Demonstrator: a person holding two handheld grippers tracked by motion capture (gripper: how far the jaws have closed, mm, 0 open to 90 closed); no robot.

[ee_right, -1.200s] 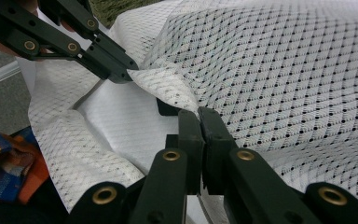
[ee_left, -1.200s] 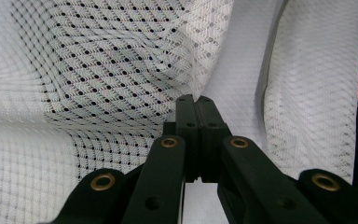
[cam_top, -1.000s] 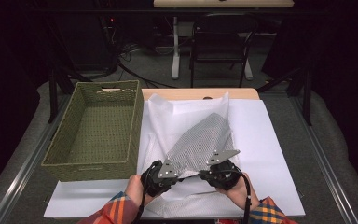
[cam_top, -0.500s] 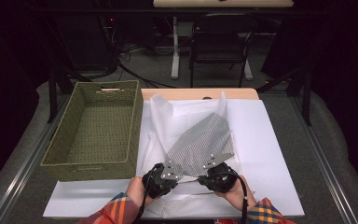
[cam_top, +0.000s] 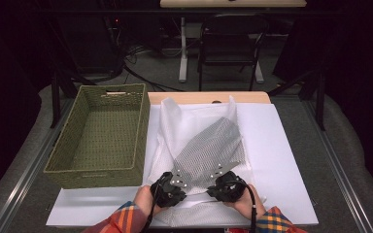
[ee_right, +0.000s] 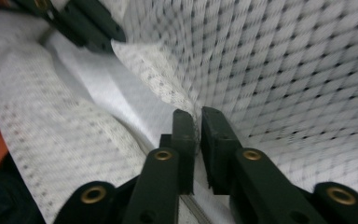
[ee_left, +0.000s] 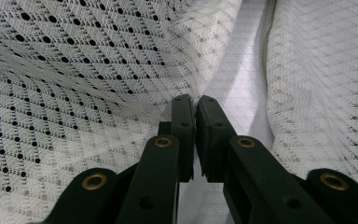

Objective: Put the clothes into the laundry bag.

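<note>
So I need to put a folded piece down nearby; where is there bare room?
The woven basket is empty. The white board lies bare right of the mesh garment, and at its near-left corner below the basket. It is crowded where the left gripper and right gripper pinch the garment.

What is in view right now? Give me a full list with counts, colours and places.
mesh garment: one, white, spread on the sheet, near edge lifted by both claws
sheet: one, white, covering the table middle
basket: one, green woven, left of the garment
board: one, light wood, under the sheet's far edge
chair: one, dark, beyond the table
sleeves: two, orange plaid, bottom edge
left claw: black, shut on garment
right claw: black, shut on garment
</note>
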